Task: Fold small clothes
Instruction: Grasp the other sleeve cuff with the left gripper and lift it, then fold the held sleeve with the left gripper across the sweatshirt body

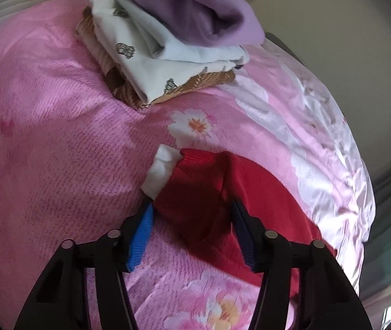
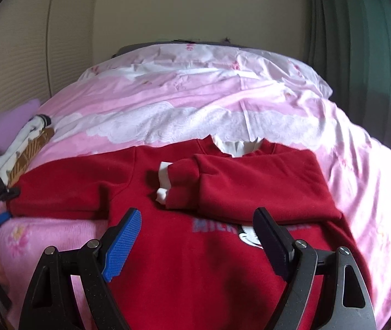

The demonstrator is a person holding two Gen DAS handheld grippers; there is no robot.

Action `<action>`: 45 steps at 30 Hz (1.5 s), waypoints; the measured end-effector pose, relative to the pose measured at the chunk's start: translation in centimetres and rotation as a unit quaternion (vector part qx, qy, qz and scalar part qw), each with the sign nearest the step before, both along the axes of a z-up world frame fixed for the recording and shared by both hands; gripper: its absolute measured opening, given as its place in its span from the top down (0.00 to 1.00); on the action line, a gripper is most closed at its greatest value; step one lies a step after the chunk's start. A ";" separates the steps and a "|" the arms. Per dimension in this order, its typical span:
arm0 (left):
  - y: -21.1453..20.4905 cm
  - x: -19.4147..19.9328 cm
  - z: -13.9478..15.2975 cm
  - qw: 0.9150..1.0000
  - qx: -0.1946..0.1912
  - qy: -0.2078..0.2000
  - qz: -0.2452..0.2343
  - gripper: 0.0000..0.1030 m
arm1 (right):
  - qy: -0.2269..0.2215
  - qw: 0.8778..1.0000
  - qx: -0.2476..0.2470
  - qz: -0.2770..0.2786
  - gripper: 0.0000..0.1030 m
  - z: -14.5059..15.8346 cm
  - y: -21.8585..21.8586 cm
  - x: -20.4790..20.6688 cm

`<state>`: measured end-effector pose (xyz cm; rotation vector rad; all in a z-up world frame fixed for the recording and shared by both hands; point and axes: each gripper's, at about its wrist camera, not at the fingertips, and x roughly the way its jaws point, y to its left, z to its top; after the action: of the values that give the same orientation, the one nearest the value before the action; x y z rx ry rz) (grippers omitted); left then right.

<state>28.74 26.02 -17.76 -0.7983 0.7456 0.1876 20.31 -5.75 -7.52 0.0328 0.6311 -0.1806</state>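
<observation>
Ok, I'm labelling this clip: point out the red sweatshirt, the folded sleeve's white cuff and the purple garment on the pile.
red sweatshirt [image 2: 195, 258]: right wrist view, chest below the print.
white cuff [image 2: 164, 178]: right wrist view, cuff band at the sleeve end.
purple garment [image 1: 184, 13]: left wrist view, its top fold.

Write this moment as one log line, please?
task: fold red sweater | right sleeve: folded across | left sleeve: outstretched | left gripper: open around cuff | right gripper: open above
</observation>
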 end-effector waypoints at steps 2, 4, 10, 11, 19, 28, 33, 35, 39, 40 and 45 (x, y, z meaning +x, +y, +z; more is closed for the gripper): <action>0.2 0.0 -0.2 1.000 -0.011 -0.003 0.008 0.57 | 0.002 1.000 0.002 -0.006 0.20 -0.1 0.2 0.5; 0.3 -0.2 -0.3 1.000 -0.014 -0.010 0.009 0.66 | 0.005 1.000 0.014 -0.014 0.20 -0.1 0.1 0.9; -1.4 -1.0 1.8 0.998 0.054 -0.020 0.010 0.73 | 0.012 0.999 0.018 -0.040 0.20 0.0 -0.9 1.1; -1.8 -1.2 2.4 0.997 0.067 -0.024 0.010 0.74 | 0.011 0.999 0.017 -0.042 0.20 0.1 -1.2 0.9; -7.5 -4.0 9.6 0.978 0.191 -0.080 -0.001 0.74 | -0.003 0.998 0.023 -0.063 0.20 2.0 -5.0 -0.6; -21.0 -5.5 16.6 0.926 0.333 -0.171 -0.061 0.74 | -0.014 0.994 0.036 -0.099 0.20 3.6 -12.2 -3.5; -29.7 -5.1 17.0 0.908 0.349 -0.194 -0.129 0.74 | -0.020 0.990 0.039 -0.132 0.20 3.8 -17.4 -5.0; -33.3 -5.0 16.4 0.899 0.360 -0.194 -0.157 0.74 | -0.019 0.988 0.038 -0.148 0.20 3.6 -19.4 -5.5; -39.3 -4.5 14.2 0.878 0.386 -0.187 -0.210 0.74 | -0.006 0.984 0.045 -0.174 0.20 2.4 -23.5 -6.1; -40.7 -4.4 13.6 0.872 0.393 -0.186 -0.223 0.74 | -0.002 0.982 0.047 -0.181 0.20 2.1 -24.3 -6.2; -46.6 -3.7 10.6 0.855 0.406 -0.166 -0.275 0.74 | 0.016 0.977 0.064 -0.205 0.20 -0.1 -27.8 -6.6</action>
<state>24.99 -20.57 -7.14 0.2107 0.4655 -0.1552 13.71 -33.56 -7.60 0.2855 0.6621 -0.5403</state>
